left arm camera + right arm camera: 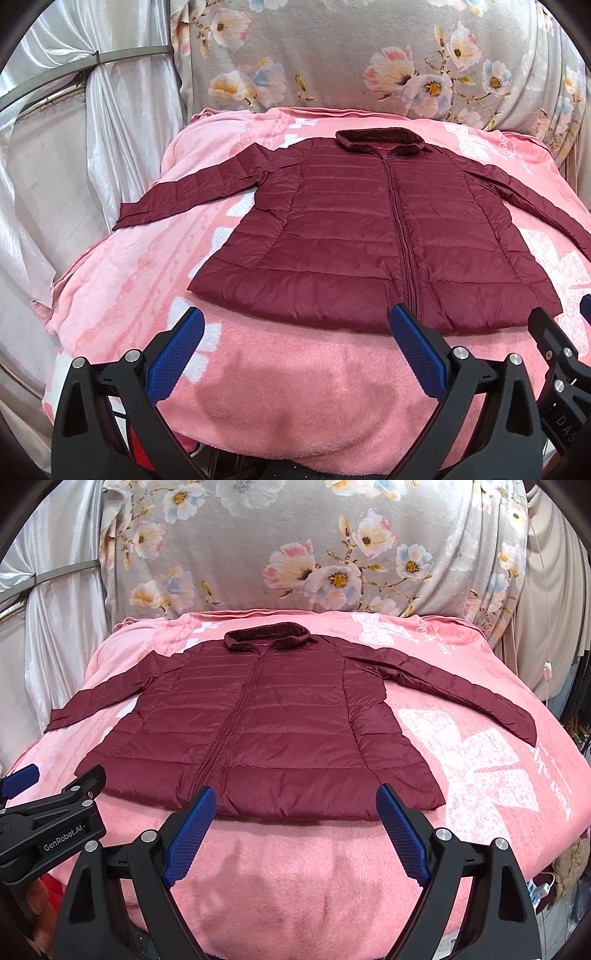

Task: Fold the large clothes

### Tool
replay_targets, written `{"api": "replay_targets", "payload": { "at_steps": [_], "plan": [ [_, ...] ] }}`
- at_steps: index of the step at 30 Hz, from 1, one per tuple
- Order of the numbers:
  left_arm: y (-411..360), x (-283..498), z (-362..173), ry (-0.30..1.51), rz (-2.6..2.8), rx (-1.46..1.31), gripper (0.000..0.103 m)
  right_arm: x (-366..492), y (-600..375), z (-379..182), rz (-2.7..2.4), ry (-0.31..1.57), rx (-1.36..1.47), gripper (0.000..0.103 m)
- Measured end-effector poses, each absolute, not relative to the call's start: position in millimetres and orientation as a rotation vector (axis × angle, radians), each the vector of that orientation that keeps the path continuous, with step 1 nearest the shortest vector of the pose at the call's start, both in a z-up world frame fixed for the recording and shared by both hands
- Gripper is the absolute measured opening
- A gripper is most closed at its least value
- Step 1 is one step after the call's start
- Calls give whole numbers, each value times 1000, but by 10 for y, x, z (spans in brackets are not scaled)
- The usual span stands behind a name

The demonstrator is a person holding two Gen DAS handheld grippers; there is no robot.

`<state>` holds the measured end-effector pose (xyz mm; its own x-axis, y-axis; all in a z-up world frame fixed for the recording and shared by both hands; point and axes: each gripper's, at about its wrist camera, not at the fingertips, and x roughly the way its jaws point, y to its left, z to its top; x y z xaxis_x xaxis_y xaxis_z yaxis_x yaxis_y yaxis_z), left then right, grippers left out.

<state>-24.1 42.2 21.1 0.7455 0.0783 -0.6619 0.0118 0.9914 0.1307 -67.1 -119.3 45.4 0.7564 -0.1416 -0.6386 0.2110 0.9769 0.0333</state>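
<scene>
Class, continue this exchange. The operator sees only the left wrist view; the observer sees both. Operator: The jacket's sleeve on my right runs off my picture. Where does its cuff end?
Observer: The cuff lies flat on the blanket, short of its right edge.
Operator: Is the right gripper open?
Observer: Yes. The right gripper is wide open, its tips by the hem of the jacket.
Operator: Anything beyond that sleeve?
Observer: A white cord hangs past the blanket's edge.

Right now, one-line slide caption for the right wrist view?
Open right gripper poised at hem of zipped maroon puffer jacket laid flat on pink blanket.
</scene>
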Motion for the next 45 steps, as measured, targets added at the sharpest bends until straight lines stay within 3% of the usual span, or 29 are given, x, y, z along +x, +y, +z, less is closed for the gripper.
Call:
{"api": "replay_targets", "payload": {
  "at_steps": [45],
  "plan": [
    [490,-357,245,722,41,131,98,-705,-1143,473,-193,675,104,86]
  ]
}}
